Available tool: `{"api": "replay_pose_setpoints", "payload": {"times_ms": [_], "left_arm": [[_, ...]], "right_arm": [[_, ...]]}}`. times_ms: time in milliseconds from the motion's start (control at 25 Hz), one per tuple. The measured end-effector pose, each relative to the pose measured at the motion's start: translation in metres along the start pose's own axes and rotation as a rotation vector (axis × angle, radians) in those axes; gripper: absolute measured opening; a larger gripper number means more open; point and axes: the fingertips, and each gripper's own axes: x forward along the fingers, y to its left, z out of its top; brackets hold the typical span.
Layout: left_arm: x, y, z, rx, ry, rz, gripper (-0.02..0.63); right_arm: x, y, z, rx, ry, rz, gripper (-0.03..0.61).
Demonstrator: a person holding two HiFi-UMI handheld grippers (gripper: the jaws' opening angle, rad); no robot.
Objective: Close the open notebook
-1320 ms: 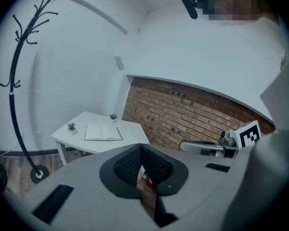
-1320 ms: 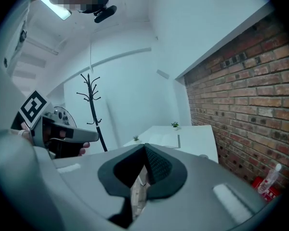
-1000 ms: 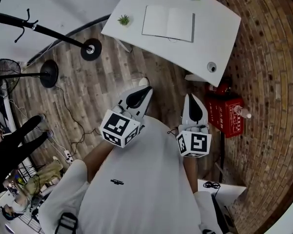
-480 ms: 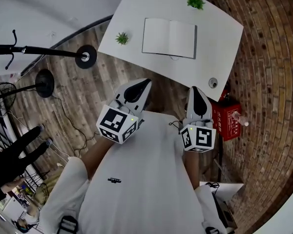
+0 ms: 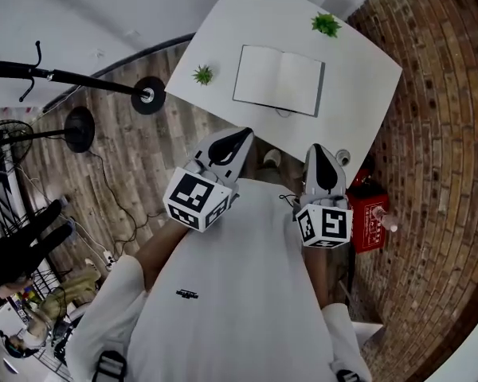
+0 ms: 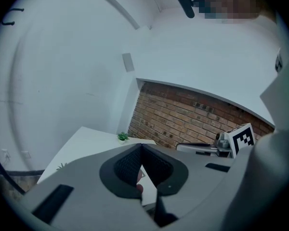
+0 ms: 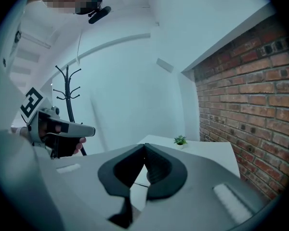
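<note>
Notebook (image 5: 279, 80) is observed lying open, pages up, on the white table (image 5: 366, 78). It is flanked by a small potted plant (image 5: 203, 75) near the table's left edge and a second plant (image 5: 326, 24) towards the far corner.

Left gripper (image 5: 229, 145) and right gripper (image 5: 319, 162) are held side by side at the table's near edge, short of the notebook; no contact with it is seen.

In each gripper view the jaws are seen closed tip to tip, with nothing between them.

A red box (image 5: 368, 213) is noted on the floor, beside the brick wall (image 5: 438, 134).
</note>
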Motion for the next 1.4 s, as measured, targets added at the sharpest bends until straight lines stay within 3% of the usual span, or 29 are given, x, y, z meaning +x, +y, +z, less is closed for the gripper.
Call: {"api": "replay_pose_setpoints", "payload": {"times_ms": [320,960,1400], "left_arm": [[0.034,-0.008,0.000,0.006,0.038,0.055,0.003],[0.099,-0.007,-0.036,-0.068,0.129,0.120,0.003],[0.141,0.003,-0.064,-0.085,0.206,0.113,0.003]], "right_arm": [[0.012,-0.043,-0.005,0.039,0.039,0.029,0.012],[0.070,-0.104,-0.068,0.220,0.199,0.074,0.017],[0.100,-0.136,-0.120,0.348,0.296,0.060,0.136]]}}
